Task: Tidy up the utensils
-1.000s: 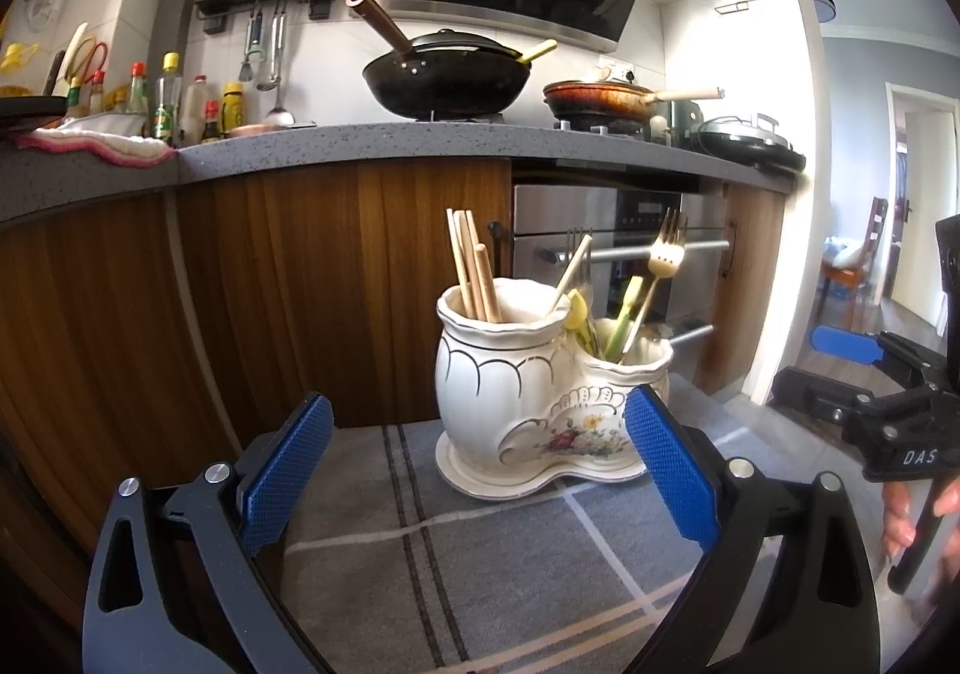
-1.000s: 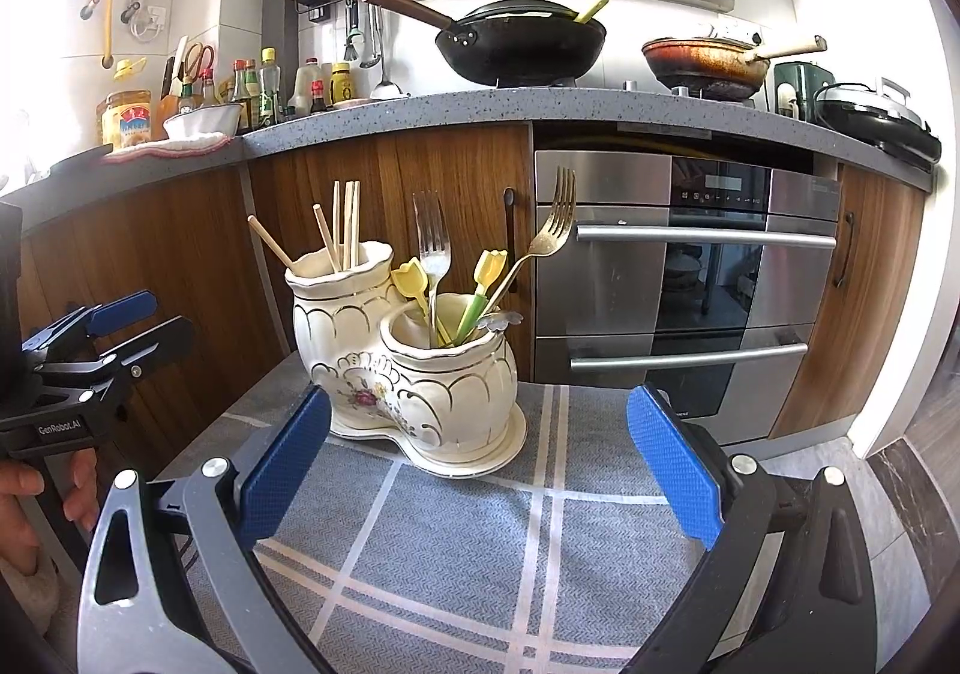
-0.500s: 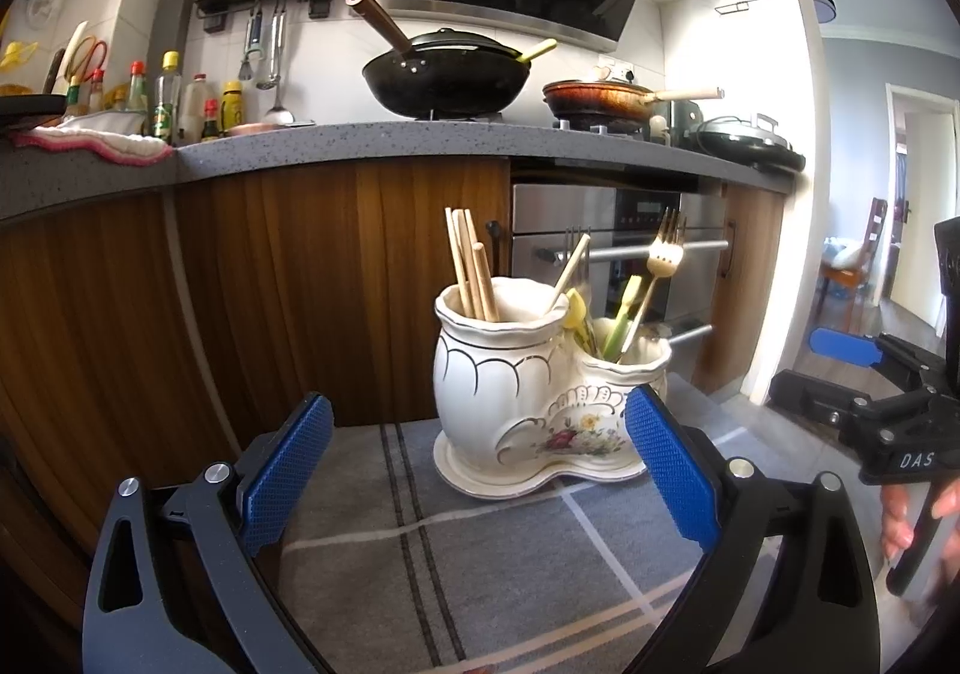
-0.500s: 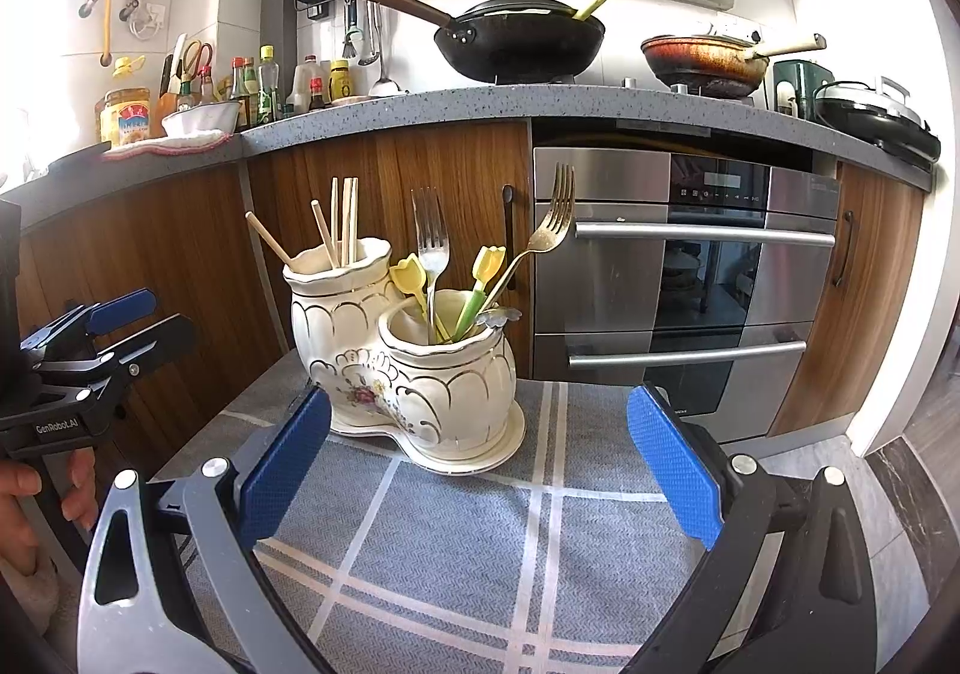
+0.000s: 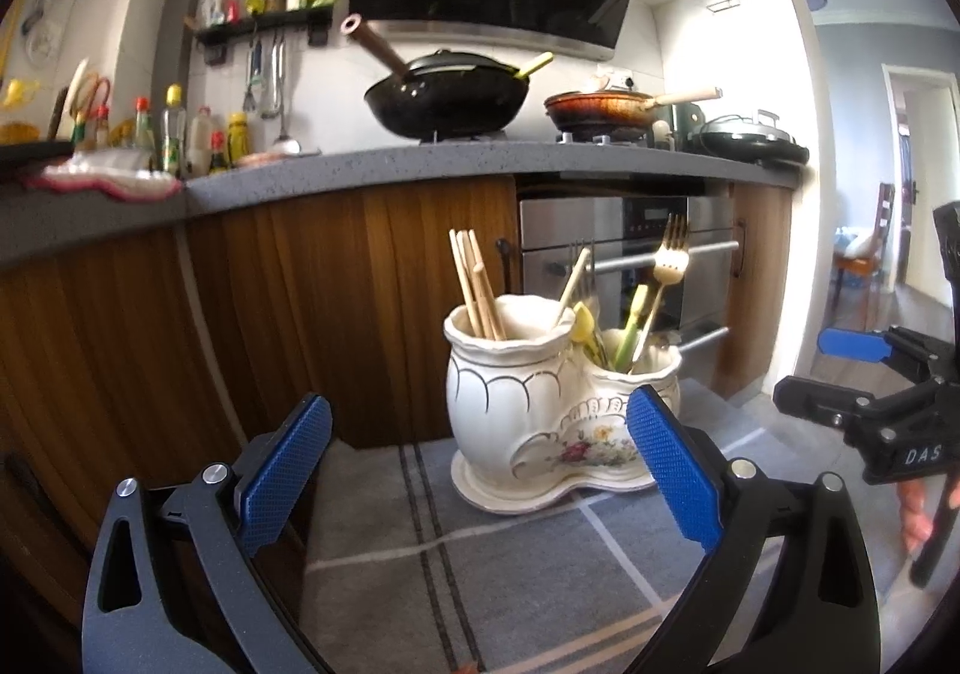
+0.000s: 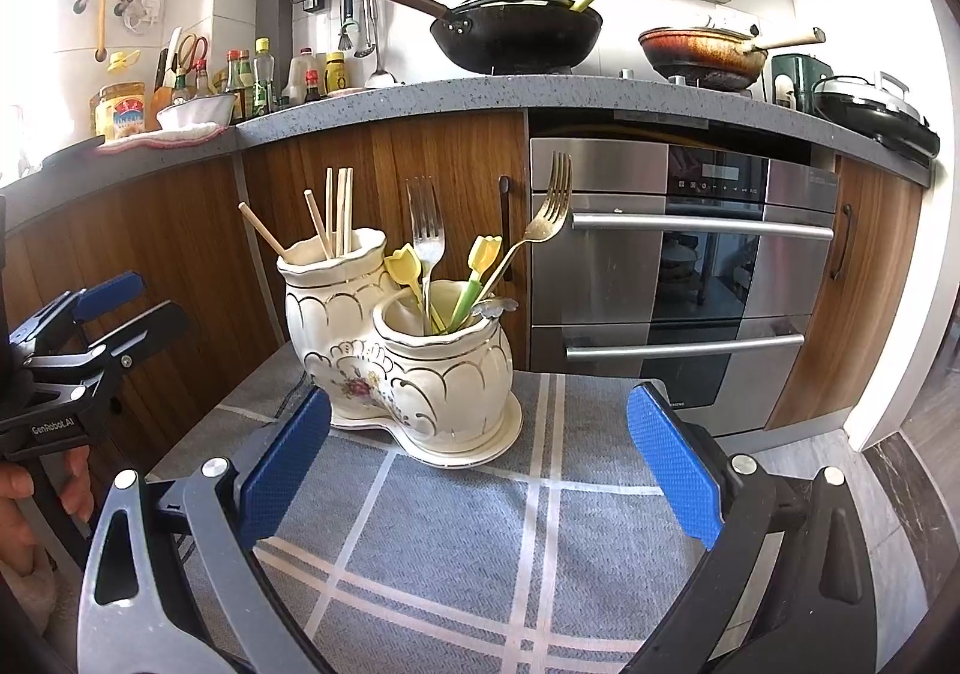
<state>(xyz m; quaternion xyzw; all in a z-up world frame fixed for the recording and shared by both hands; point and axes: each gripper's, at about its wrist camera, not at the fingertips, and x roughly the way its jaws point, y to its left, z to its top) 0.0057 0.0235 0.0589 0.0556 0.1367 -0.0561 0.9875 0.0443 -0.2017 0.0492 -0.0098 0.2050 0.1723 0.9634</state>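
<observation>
A cream double-pot ceramic holder stands on a grey checked cloth. Its taller pot holds several wooden chopsticks. The lower pot holds a silver fork, a gold fork and yellow-green tulip-handled utensils. My left gripper is open and empty, just short of the holder. My right gripper is also open and empty, in front of the holder. Each gripper shows at the edge of the other's view: the right gripper, the left gripper.
Wooden cabinets and a steel oven stand close behind the table. The grey counter above carries a black wok, a rusty pan and bottles. A hand holds the left gripper's handle.
The left wrist view has shifted slightly, so the holder sits a little lower and left in it. Both grippers stay open and empty; the holder has not moved.
</observation>
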